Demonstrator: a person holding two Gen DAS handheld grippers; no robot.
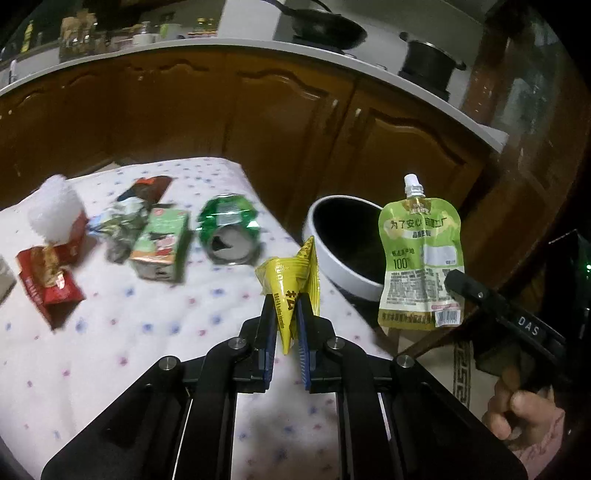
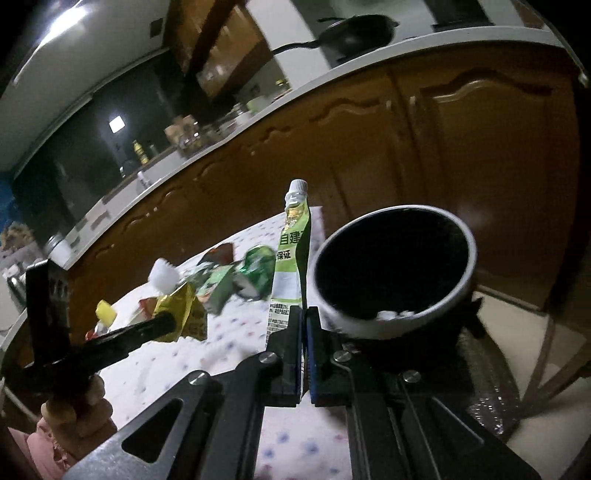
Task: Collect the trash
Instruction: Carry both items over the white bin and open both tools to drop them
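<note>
yellow wrapper [image 1: 291, 291] and green pouch [image 2: 290, 258] in clamped jaws

Home kitchen: wooden cabinets [image 1: 280, 122], countertop frying pan [image 1: 325, 27] (black).

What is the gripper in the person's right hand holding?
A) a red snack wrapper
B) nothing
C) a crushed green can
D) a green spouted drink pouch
D: the right gripper is shut on the bottom edge of the green spouted pouch, which stands upright beside the white bin.
</note>
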